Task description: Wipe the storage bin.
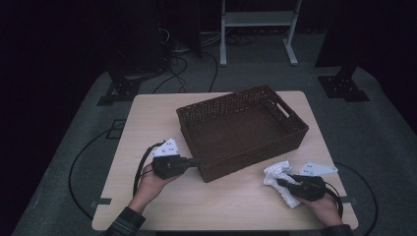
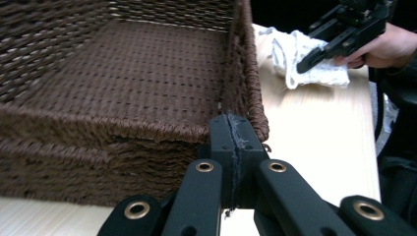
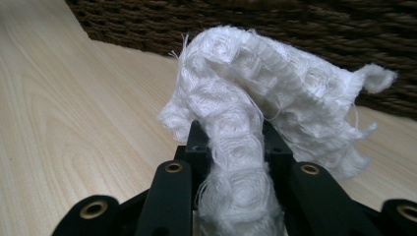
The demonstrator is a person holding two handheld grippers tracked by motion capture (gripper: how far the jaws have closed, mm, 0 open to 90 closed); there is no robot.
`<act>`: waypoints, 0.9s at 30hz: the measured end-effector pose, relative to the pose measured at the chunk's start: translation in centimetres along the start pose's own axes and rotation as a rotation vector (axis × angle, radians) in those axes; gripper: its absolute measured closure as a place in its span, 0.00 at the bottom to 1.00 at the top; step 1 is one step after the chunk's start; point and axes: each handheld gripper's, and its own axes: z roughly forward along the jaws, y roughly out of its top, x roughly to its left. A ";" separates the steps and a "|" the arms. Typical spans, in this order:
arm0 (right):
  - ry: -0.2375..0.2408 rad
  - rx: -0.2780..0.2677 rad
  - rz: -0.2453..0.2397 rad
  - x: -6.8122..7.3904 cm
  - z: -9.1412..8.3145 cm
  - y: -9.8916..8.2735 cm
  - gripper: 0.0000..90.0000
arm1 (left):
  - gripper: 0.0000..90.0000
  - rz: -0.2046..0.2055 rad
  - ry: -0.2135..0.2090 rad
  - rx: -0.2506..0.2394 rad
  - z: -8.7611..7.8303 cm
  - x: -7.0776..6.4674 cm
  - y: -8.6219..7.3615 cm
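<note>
The white cloth (image 1: 281, 180) lies bunched on the table (image 1: 147, 118) just off the basket's near right corner, part of it lifted and part trailing on the wood; in the right gripper view its waffle-textured, frayed fabric (image 3: 255, 113) rises in a hump in front of the basket's woven wall, and a fold of it runs down between the two black jaws. The right claw (image 1: 282, 183) pinches that fold, the jaws standing a little apart with the cloth filling the gap, and the right hand (image 1: 324, 206) grips the tool's body on the side of the cloth away from the basket. The dark brown wicker basket (image 1: 290, 129) sits toward the far right of the table, turned at an angle, with a cut-out handle in its right end wall and its woven floor bare. At the basket's near left corner the left claw (image 1: 196, 162) has its jaws pressed together, and in the left gripper view the tips (image 2: 235, 140) meet flush right at the corner rim of the basket (image 2: 246, 73), a thin seam of frayed fibre showing between them; whether any wicker is caught there I cannot tell. The left hand (image 1: 152, 184) holds that tool from the near side of the basket, its black cable (image 1: 138, 172) looping beside it
</note>
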 end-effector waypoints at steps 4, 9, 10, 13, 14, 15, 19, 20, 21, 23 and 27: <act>0.001 0.003 -0.008 0.0 0.1 0.1 0.79 | 0.99 0.004 -0.029 0.004 1.4 -0.4 0.7; 0.004 0.005 -0.012 0.0 0.1 0.1 0.79 | 0.99 0.009 -0.061 0.003 3.2 -0.8 1.6; 0.005 0.005 -0.013 0.0 0.1 0.1 0.79 | 0.99 0.011 -0.064 0.004 3.5 -0.9 1.7; 0.005 0.006 -0.014 0.0 0.1 0.1 0.79 | 0.99 0.015 -0.076 0.006 4.6 -1.2 2.2; 0.006 0.007 -0.013 0.0 0.1 0.1 0.79 | 0.99 0.013 -0.079 0.008 4.8 -1.3 2.4; 0.006 0.007 -0.014 0.0 0.1 0.1 0.79 | 0.99 0.019 -0.083 0.008 5.3 -1.5 2.6; 0.008 0.007 -0.018 0.1 0.2 0.1 0.79 | 0.99 0.029 -0.092 0.010 6.7 -2.0 3.3; 0.009 0.008 -0.017 0.1 0.2 0.1 0.79 | 0.99 0.030 -0.094 0.008 6.9 -2.1 3.3; 0.010 0.009 -0.016 0.1 0.2 0.1 0.79 | 0.99 0.030 -0.099 0.006 7.3 -2.3 3.5; 0.011 0.008 -0.014 0.1 0.2 0.1 0.79 | 0.99 0.033 -0.102 0.014 7.5 -2.4 3.7; 0.011 0.007 -0.016 0.0 0.1 0.0 0.79 | 0.92 0.047 -0.072 0.027 7.0 -2.4 3.9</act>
